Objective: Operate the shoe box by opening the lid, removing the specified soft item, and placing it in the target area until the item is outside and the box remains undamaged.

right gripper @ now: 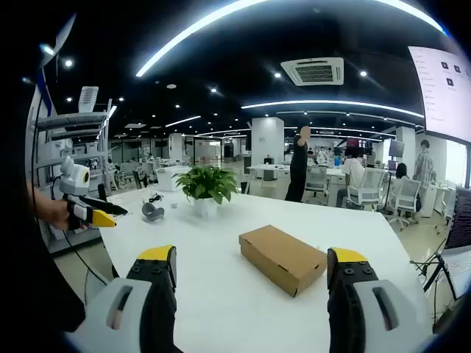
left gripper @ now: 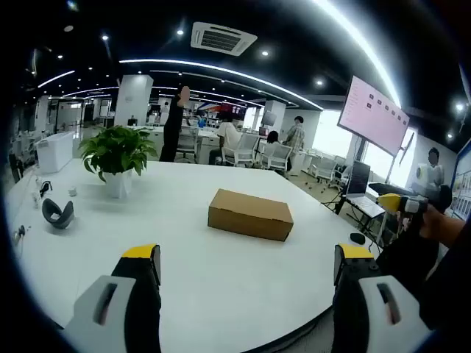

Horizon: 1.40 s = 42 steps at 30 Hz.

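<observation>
A brown cardboard shoe box (left gripper: pixel 250 213) lies with its lid down near the middle of the round white table (left gripper: pixel 184 257). In the left gripper view my left gripper (left gripper: pixel 248 256) is open, held above the table's near edge, well short of the box. The right gripper (left gripper: pixel 401 204) comes in at the far right, held in a hand. In the right gripper view the box (right gripper: pixel 291 257) sits just ahead, between and beyond the jaws. My right gripper (right gripper: pixel 252 259) is open with nothing in it. The left gripper (right gripper: pixel 92 209) shows at the left edge, off the table.
A potted green plant (left gripper: pixel 116 156) in a white pot stands at the table's far left, with a grey curved object (left gripper: pixel 57 213) and small items near it. Beyond the table are chairs (left gripper: pixel 243 151), several people and a wall screen (left gripper: pixel 374 114). A shelf rack (right gripper: pixel 70 147) stands left.
</observation>
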Each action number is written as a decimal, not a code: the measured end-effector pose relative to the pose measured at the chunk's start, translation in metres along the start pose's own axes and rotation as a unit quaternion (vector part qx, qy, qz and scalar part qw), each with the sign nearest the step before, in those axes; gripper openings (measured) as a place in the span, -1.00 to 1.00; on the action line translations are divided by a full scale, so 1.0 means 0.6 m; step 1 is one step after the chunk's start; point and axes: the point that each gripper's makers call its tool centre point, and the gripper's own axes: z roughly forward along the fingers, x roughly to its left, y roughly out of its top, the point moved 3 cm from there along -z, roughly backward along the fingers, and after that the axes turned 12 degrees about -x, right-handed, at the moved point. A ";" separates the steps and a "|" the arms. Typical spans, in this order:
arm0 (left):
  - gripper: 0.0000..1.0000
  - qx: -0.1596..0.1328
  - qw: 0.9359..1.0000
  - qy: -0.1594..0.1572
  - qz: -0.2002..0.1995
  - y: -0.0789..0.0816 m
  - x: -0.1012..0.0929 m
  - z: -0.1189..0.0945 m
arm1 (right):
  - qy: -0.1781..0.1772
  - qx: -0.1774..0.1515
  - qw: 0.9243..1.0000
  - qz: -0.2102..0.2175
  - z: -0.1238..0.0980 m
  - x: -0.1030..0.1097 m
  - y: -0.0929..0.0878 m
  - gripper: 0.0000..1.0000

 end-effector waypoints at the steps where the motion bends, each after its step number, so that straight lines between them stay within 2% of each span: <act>1: 0.98 0.001 1.000 0.000 0.000 0.000 0.000 0.000 | 0.001 0.001 1.000 -0.002 0.000 -0.001 0.001 0.68; 8: 0.98 -0.010 1.000 0.002 0.002 0.005 -0.003 0.001 | 0.017 0.017 1.000 -0.011 0.007 0.010 -0.007 0.65; 14: 0.98 -0.010 1.000 0.004 0.000 0.002 -0.009 -0.009 | 0.031 0.012 0.999 -0.019 0.015 0.018 0.001 0.64; 19: 0.98 -0.006 1.000 0.000 0.001 -0.003 -0.011 -0.015 | 0.033 0.002 0.999 -0.007 0.012 0.022 0.007 0.58; 23: 0.82 0.002 1.000 -0.007 0.001 -0.007 -0.014 -0.013 | 0.032 0.014 0.999 -0.015 0.005 0.021 -0.002 0.57; 27: 0.83 0.005 1.000 -0.009 0.013 -0.008 -0.020 -0.005 | 0.028 0.035 0.998 -0.038 0.001 0.010 -0.019 0.47; 28: 0.84 0.009 1.000 -0.006 0.020 -0.011 -0.019 -0.003 | 0.025 0.048 0.997 -0.055 0.000 0.006 -0.026 0.45; 30: 0.93 0.019 0.999 0.004 0.032 -0.017 -0.015 -0.002 | 0.022 0.070 0.994 -0.086 -0.002 0.000 -0.039 0.42; 31: 0.98 0.026 0.999 0.019 0.039 -0.022 -0.008 -0.003 | 0.022 0.076 0.993 -0.091 -0.003 0.000 -0.044 0.40; 32: 0.99 0.035 0.998 0.028 0.043 -0.026 -0.003 -0.004 | 0.019 0.082 0.992 -0.092 -0.003 -0.001 -0.050 0.39; 36: 0.99 0.038 0.999 0.020 0.021 -0.034 0.000 0.000 | 0.020 0.084 0.993 -0.078 -0.007 -0.001 -0.057 0.42; 42: 0.99 0.045 0.999 0.004 0.029 -0.037 -0.009 0.019 | 0.010 0.083 0.995 -0.061 -0.007 -0.007 -0.060 0.40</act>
